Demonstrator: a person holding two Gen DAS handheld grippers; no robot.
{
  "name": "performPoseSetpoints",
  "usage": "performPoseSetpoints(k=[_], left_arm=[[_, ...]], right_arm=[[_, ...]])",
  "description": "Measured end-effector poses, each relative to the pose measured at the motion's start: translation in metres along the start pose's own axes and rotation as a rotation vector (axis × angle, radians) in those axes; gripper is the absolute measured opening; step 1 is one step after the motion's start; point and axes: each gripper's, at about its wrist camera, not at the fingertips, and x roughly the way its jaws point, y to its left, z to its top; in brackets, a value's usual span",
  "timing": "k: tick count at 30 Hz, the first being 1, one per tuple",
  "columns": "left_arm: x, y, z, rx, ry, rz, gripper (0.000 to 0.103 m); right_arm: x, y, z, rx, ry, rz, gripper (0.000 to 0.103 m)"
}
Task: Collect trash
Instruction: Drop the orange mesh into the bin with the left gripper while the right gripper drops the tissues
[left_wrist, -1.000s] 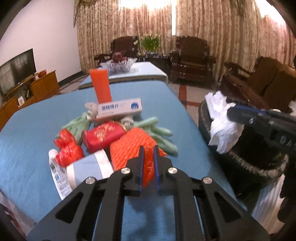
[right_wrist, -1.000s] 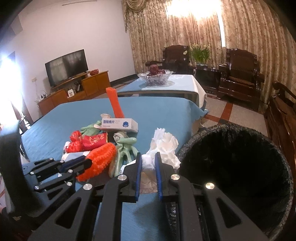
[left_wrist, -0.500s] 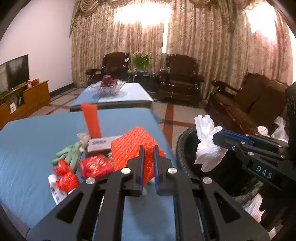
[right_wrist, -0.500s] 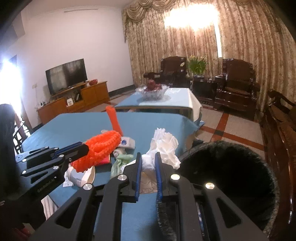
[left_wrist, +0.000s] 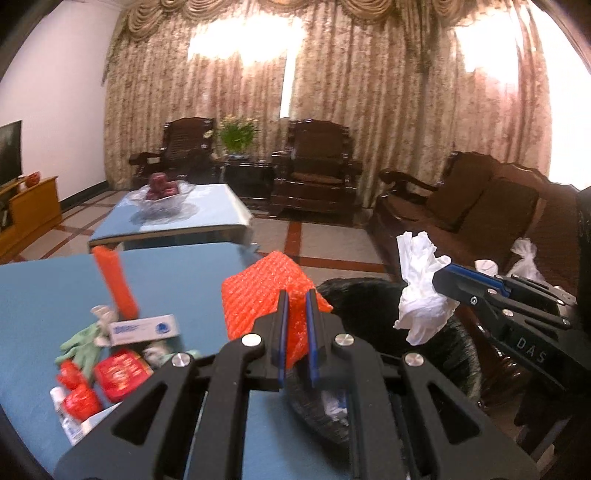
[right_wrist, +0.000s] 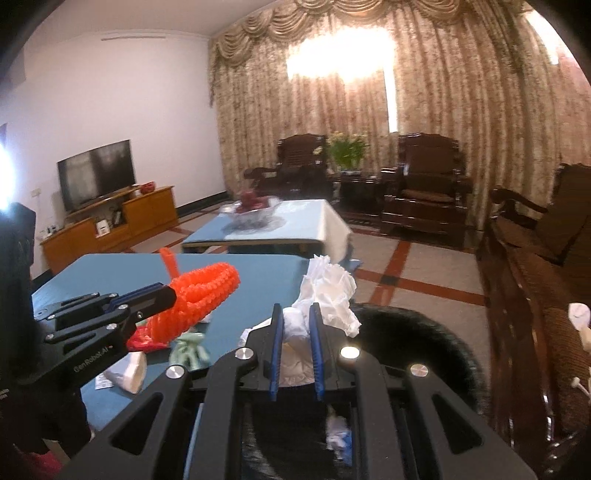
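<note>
My left gripper (left_wrist: 295, 295) is shut on an orange foam net (left_wrist: 264, 295), lifted clear of the blue table (left_wrist: 177, 284) near its right edge. In the right wrist view that net (right_wrist: 199, 295) hangs from the left gripper (right_wrist: 168, 293). My right gripper (right_wrist: 295, 310) is shut on a crumpled white tissue (right_wrist: 327, 295), held over the black-lined trash bin (right_wrist: 417, 336). The left wrist view shows the same tissue (left_wrist: 421, 291) pinched above the bin (left_wrist: 369, 306). Some scraps lie inside the bin.
More litter stays on the table: an upright orange roll (left_wrist: 114, 284), a white and blue box (left_wrist: 144, 328), green gloves (left_wrist: 83, 343), red wrappers (left_wrist: 118, 373). A low table with a glass fruit bowl (left_wrist: 162, 197) stands beyond. A dark sofa (left_wrist: 480, 214) runs along the right.
Both grippers have risen and swung right, away from the litter pile and toward the bin, carrying the orange net and the tissue. The net now hangs off the table.
</note>
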Motion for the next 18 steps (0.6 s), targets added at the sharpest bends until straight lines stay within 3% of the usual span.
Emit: performPoseSetpoints(k=[8,15,18], left_arm=[[0.037,-0.040,0.001,0.016,0.044,-0.102,0.008],[0.067,-0.064,-0.005,0.035,0.094,-0.147,0.009],[0.075,-0.068,-0.007,0.033,0.109,-0.158,0.015]], right_arm=[[0.000,-0.047,-0.005,0.039,0.015,-0.098,0.014],[0.007,-0.076,-0.015,0.075,0.047,-0.143,0.015],[0.012,-0.082,-0.020,0.075,0.064,-0.174,0.023]])
